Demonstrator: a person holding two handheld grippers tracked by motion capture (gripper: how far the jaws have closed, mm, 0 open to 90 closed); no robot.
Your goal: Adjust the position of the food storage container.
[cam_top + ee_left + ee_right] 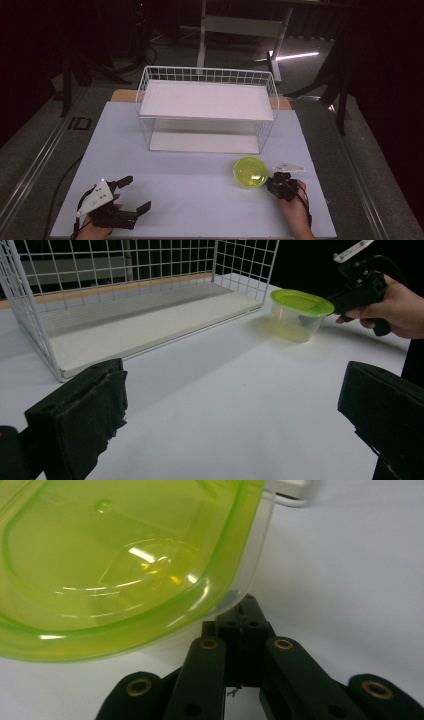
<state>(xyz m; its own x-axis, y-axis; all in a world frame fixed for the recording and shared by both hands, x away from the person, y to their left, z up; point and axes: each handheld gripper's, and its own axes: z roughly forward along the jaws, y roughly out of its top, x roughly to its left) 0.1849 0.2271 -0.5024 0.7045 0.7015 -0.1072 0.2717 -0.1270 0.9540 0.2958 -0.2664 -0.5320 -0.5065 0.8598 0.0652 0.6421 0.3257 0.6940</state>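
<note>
Lying at the near left of the white table [200, 200], left gripper [136, 193] with both jaws spread wide, gripping nothing; in the left gripper view its two black pads cut off by the bottom edge. Resting at the near right, right gripper [270, 183], jaws pressed together just under the rim of the container [250, 172]; hard to tell whether pinching the rim or only touching it, contact point being hidden by the lid. Standing upright on the table, clear round tub with a yellow-green lid, opening facing up, no long axis. Sitting just in front of the right end of the white wire basket [145, 90]. Showing blurred and cropped in the right gripper view.
</note>
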